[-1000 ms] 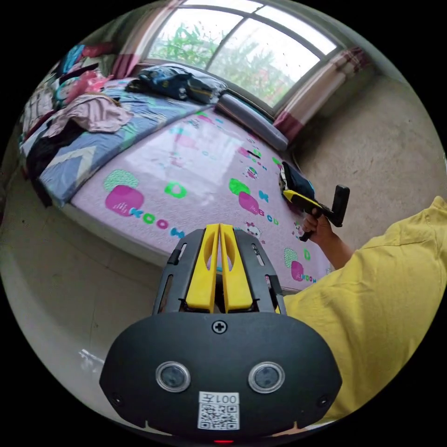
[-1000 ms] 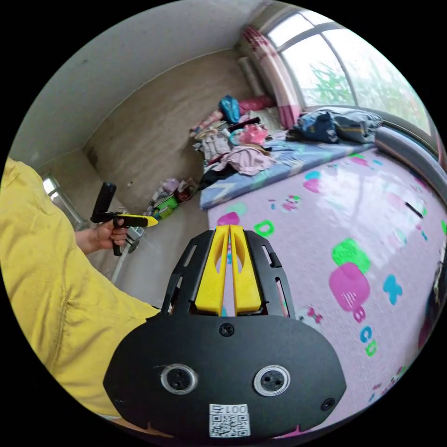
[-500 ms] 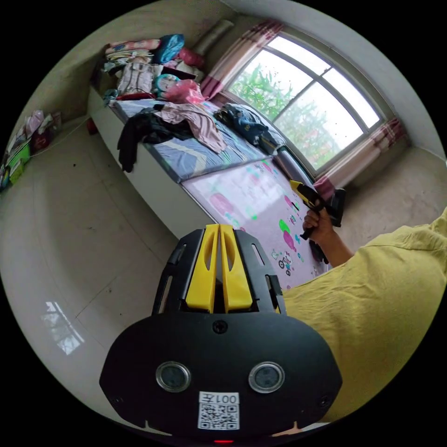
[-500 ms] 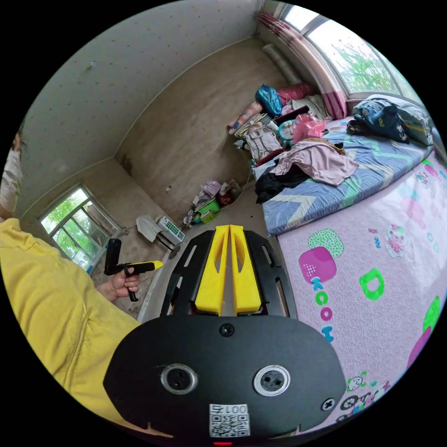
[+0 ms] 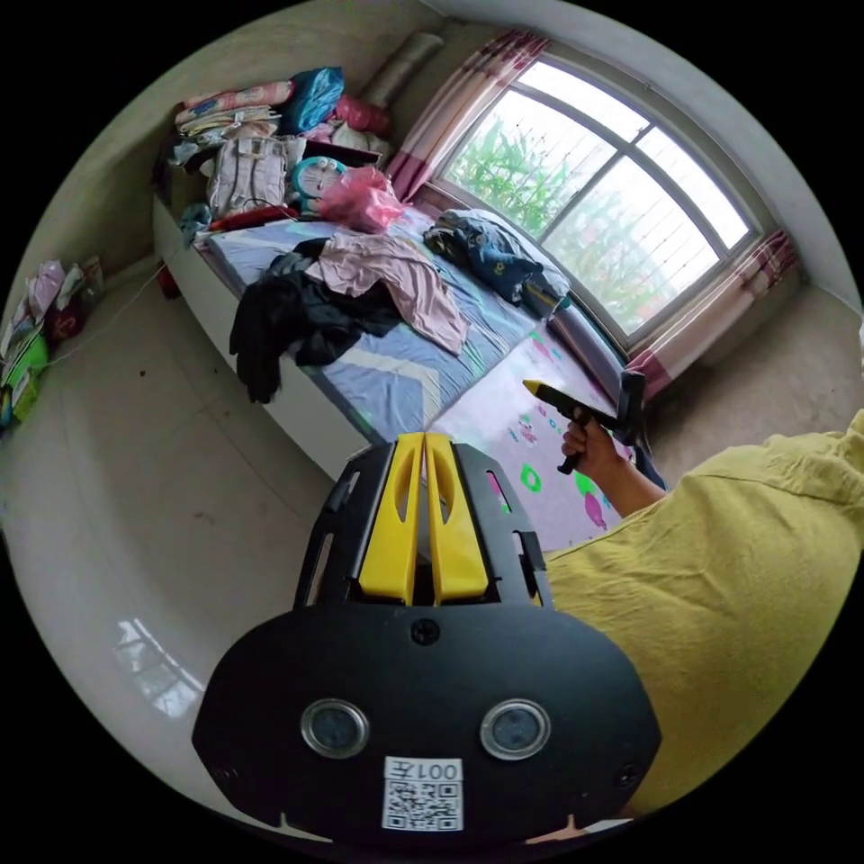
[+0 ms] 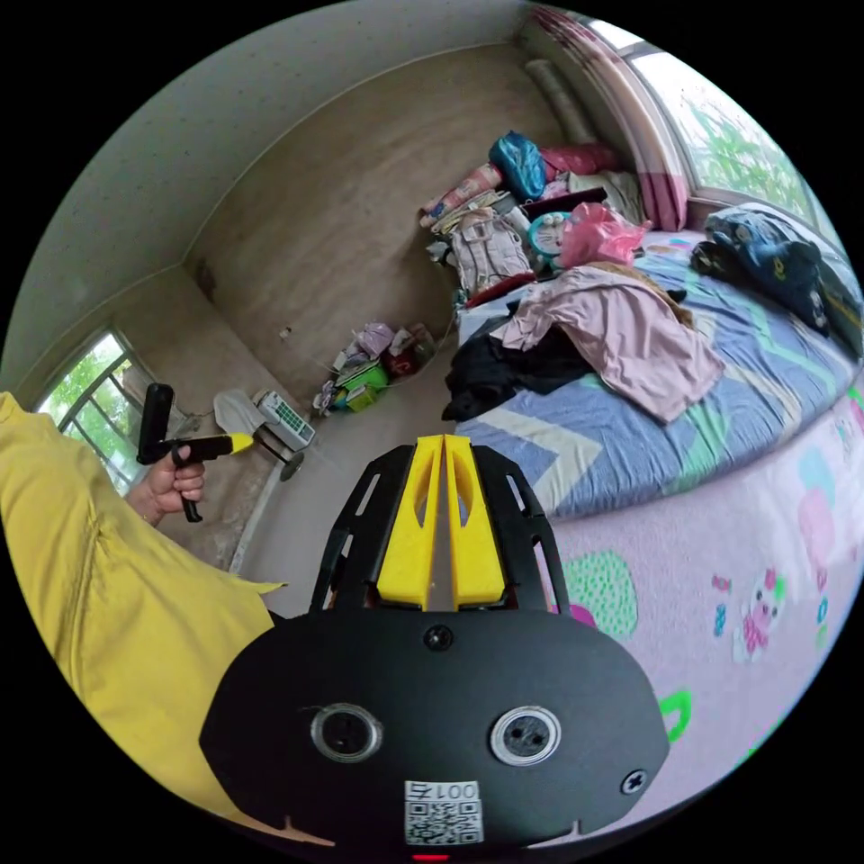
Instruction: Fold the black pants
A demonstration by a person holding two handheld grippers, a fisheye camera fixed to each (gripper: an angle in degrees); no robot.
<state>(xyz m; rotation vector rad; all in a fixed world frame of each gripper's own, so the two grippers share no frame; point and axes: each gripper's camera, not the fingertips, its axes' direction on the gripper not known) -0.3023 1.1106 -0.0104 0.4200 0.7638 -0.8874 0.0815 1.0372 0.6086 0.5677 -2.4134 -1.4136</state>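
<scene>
Hanging off the bed (image 5: 378,387) edge, the pants (image 5: 288,319), seemingly black, lie untouched; both tongs, left (image 5: 423,441) and right (image 6: 443,443), are clenched empty.

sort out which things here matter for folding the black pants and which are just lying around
For the job:
- crumpled black pants hanging over the bed's near edge
- left gripper, jaws closed, empty
- right gripper, jaws closed, empty
- pink patterned play mat, a possible folding surface

Lying about:
- pale pink garment
- dark blue clothes by the window
- pink plastic bag
- floor clutter by the wall
</scene>
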